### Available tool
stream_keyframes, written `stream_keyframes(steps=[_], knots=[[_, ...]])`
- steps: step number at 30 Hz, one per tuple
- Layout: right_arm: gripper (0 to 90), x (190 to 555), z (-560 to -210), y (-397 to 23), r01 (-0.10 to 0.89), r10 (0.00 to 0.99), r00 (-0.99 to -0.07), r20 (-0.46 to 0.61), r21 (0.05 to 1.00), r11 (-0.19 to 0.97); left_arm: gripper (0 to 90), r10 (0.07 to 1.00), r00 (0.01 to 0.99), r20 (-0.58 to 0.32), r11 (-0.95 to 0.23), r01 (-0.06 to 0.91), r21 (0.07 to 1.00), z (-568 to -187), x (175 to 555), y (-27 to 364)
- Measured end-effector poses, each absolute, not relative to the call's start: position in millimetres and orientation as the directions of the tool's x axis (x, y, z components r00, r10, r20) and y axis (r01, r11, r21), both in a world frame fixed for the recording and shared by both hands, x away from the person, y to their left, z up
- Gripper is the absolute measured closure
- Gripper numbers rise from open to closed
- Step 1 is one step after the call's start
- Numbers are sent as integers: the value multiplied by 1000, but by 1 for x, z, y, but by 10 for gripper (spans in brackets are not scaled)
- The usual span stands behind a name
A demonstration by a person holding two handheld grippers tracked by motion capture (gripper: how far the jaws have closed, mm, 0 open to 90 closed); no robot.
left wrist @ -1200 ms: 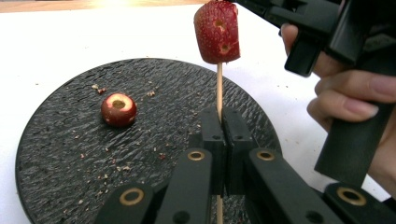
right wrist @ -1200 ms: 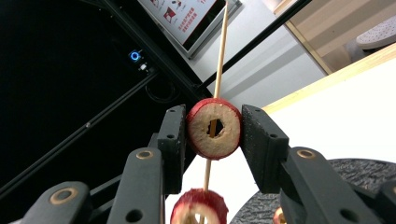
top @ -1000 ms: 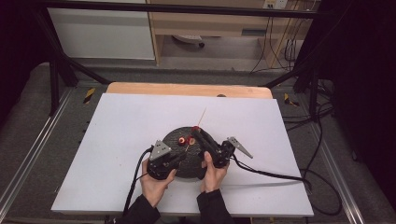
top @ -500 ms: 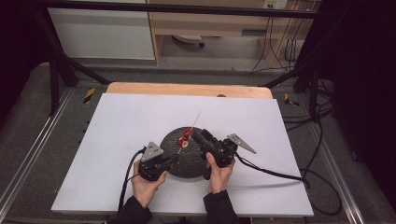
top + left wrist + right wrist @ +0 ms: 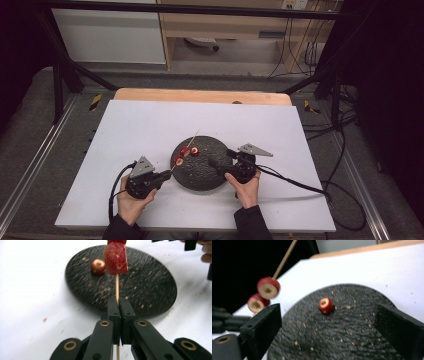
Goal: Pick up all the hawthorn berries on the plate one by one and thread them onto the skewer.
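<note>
A dark round plate (image 5: pixel 202 172) lies on the white board. My left gripper (image 5: pixel 167 175) (image 5: pixel 119 302) sits at its left rim, shut on a thin wooden skewer (image 5: pixel 192 140) (image 5: pixel 117 287) that slants up over the plate. Two red fruit slices (image 5: pixel 178 160) (image 5: pixel 268 287) are threaded on it. A third red piece (image 5: pixel 194 151) (image 5: pixel 98 266) (image 5: pixel 325 305) lies loose on the plate. My right gripper (image 5: pixel 222 158) (image 5: pixel 328 312) hovers over the plate's right side; its jaws have just been opening and stand wide apart, with nothing pressed between them.
The white board (image 5: pixel 125 130) covers a wooden table (image 5: pixel 200 95). Cables (image 5: pixel 295 182) trail off to the right and a cable (image 5: pixel 114 195) loops by the left hand. Crumbs dot the plate. A dark metal frame and cabinets stand behind.
The left gripper has drawn back to the left with the skewer. The right gripper's jaws have opened. One red piece now lies loose on the plate.
</note>
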State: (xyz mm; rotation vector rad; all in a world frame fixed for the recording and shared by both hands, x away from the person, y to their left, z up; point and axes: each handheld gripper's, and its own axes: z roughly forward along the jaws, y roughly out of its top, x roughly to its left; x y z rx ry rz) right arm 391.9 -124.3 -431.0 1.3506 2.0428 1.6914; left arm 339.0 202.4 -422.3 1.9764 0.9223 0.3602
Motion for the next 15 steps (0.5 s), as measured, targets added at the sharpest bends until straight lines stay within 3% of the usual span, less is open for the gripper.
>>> stream_keyframes(steps=[15], knots=[[47,401,-417,-118,569,726,-641,247,789,234,884,741,669,-55,-363,468,806,-427,327,248]])
